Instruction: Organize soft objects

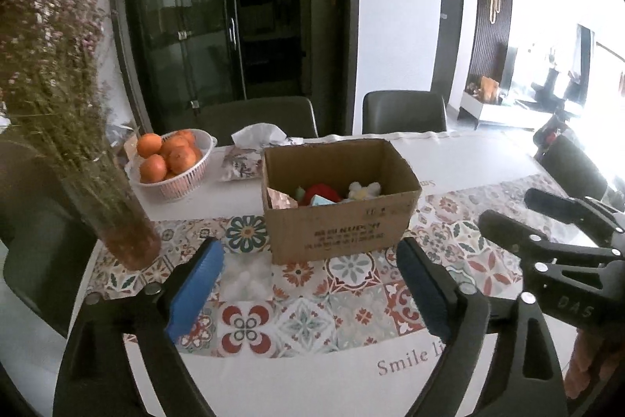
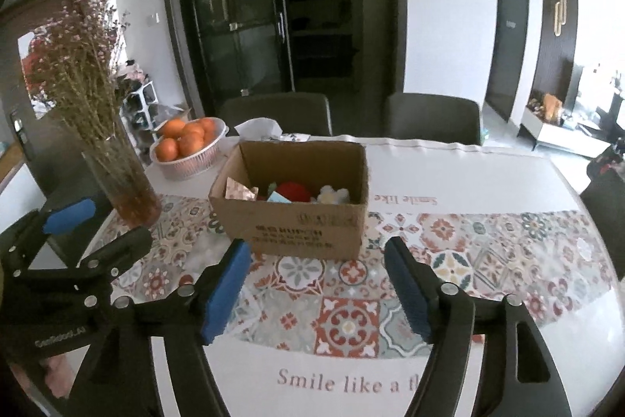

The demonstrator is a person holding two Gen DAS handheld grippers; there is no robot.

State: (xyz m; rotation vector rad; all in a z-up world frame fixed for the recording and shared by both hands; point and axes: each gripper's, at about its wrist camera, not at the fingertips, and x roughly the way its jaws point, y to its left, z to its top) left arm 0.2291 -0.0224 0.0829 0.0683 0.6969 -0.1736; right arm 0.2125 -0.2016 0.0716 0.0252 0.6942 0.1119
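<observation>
An open cardboard box (image 1: 340,233) (image 2: 297,233) stands on the patterned tablecloth. Inside it lie a red soft toy (image 1: 322,192) (image 2: 295,191), a white fluffy flower (image 1: 363,190) (image 2: 332,196), a teal piece and a pink patterned piece. A whitish soft packet (image 1: 246,278) lies on the cloth by the box's near left corner. My left gripper (image 1: 309,249) (image 2: 117,221) hovers in front of the box, open, blue pads bare. To its right, my right gripper (image 2: 317,247) (image 1: 508,206) is also open and holds nothing.
A glass vase of dried flowers (image 1: 125,233) (image 2: 129,190) stands left of the box. Behind it are a basket of oranges (image 1: 172,163) (image 2: 187,147) and a tissue pack (image 1: 258,137). Two dark chairs (image 2: 429,120) line the table's far edge.
</observation>
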